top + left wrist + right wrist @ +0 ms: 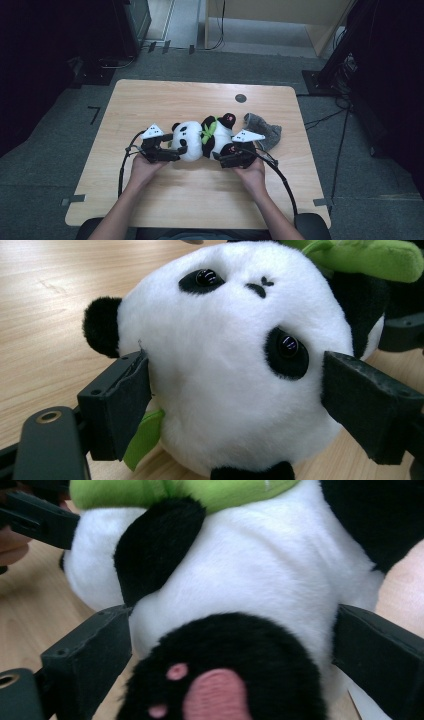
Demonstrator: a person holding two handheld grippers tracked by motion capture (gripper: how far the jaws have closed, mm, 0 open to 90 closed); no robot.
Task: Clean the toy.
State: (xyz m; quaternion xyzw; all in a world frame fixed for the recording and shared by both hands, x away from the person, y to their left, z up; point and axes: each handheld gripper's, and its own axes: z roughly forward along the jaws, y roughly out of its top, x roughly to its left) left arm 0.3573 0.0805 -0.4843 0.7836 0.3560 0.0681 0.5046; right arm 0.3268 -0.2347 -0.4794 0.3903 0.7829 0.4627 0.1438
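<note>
A black-and-white panda plush [200, 140] with a green leaf on its chest lies on its back in the middle of the wooden table [165, 100]. My left gripper [181, 150] is open, and its jaws straddle the panda's head [225, 355], touching the fur on both sides. My right gripper [222, 156] is open too, its jaws standing either side of the panda's white body [260, 565]. A black foot with pink pads [220, 680] lies between them. The left gripper's jaw [40, 517] shows far off beside the head.
A crumpled grey cloth [264, 131] lies just right of the panda. A small dark round cap [240, 98] sits in the tabletop near the far edge. Black cables [285, 185] trail from both grippers toward the near edge. Dark stands and cables are on the floor around the table.
</note>
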